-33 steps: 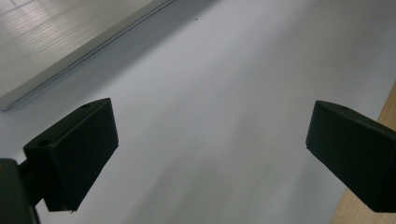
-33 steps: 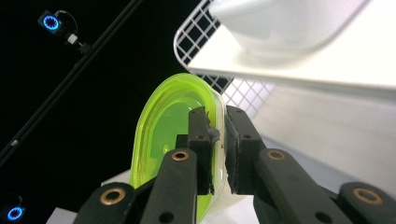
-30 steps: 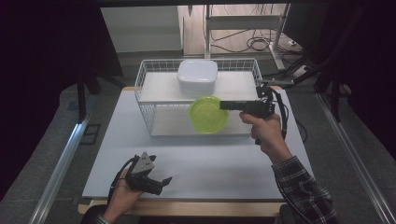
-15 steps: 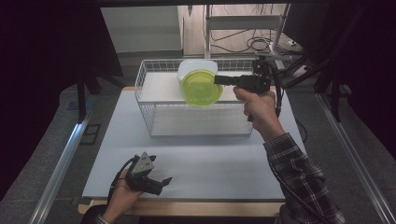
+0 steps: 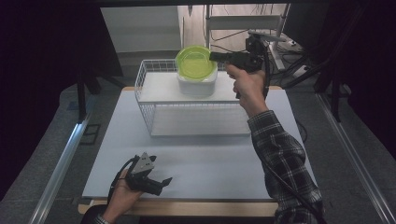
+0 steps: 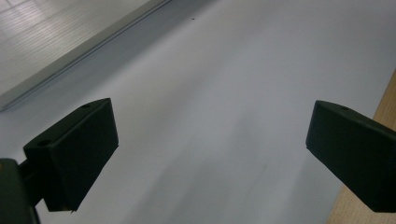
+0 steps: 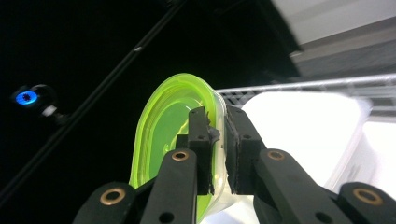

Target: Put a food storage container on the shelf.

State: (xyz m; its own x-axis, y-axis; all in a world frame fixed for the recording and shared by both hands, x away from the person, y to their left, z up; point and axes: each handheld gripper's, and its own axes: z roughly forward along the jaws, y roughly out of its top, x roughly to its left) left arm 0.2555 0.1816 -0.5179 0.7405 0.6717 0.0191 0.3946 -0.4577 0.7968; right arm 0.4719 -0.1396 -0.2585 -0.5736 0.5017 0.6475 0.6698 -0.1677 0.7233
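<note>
The green lid [image 5: 196, 62] is up in the air, just above the white box [image 5: 196, 84]. The lid is round-cornered and see-through green, with a raised rim. In the high view it hangs over the top of the box, and I cannot tell if it touches the box. In the right gripper view the lid is tipped on its side, and its edge sits between the two black jaws.

The right gripper [image 5: 215, 56] is pinching the rim of the lid, with its jaws pressed tight on both sides of the thin plastic. A hand in a checked sleeve [image 5: 280, 154] holds this gripper out over the far side of the table.

The white box sits inside a white wire basket [image 5: 144, 100], at its back part. The basket stands on the white table [image 5: 210, 163].

The left gripper [image 5: 161, 183] rests low near the front edge of the table, well apart from the basket. Its jaws are spread wide with nothing between them.
</note>
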